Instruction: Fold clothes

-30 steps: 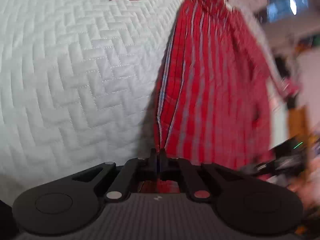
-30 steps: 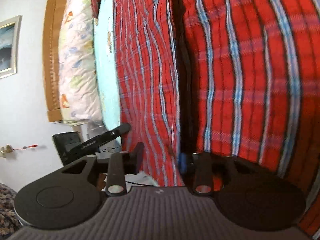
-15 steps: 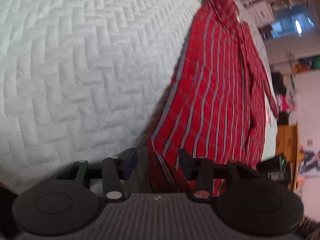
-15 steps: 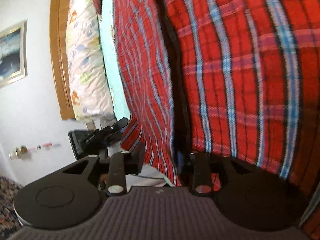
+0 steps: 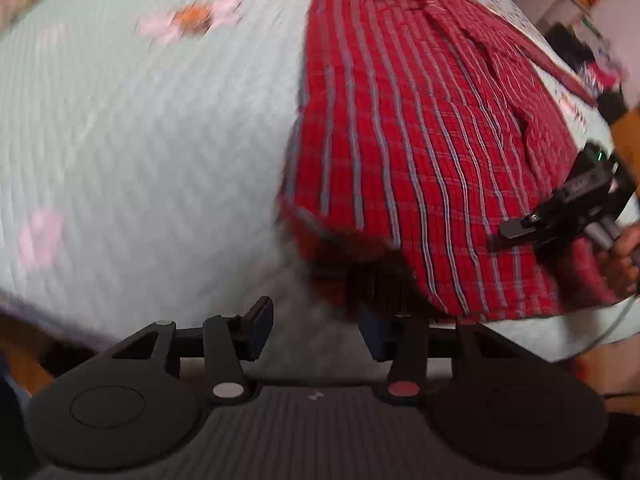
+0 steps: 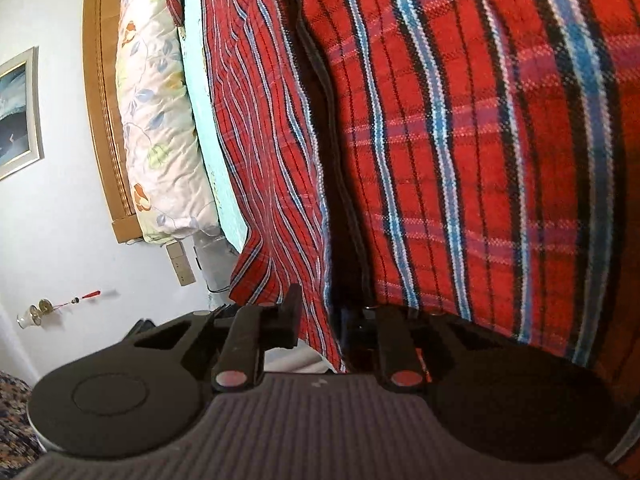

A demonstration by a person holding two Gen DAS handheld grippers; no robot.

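A red plaid shirt [image 5: 420, 152] lies spread on the pale quilted bedspread [image 5: 140, 140], on the right in the left wrist view. My left gripper [image 5: 316, 328] is open and holds nothing; it hovers just short of the shirt's near hem. My right gripper [image 5: 516, 232], held by a hand [image 5: 620, 256], rests at the shirt's right edge. In the right wrist view the shirt [image 6: 460, 140] fills most of the frame. Its hem corner hangs between the fingers of my right gripper [image 6: 320, 324], which stand a little apart with a gap still showing.
A floral pillow [image 6: 156, 120] and a wooden headboard [image 6: 100, 100] are at the left in the right wrist view, beside a white wall with a framed picture [image 6: 18, 112]. Flower patches [image 5: 188, 20] dot the bedspread. Furniture shows blurred at the far right.
My left gripper has let go of the shirt, opened and drawn back, and the shirt has dropped flat onto the bed. My right gripper's fingers have come closer together around the hem.
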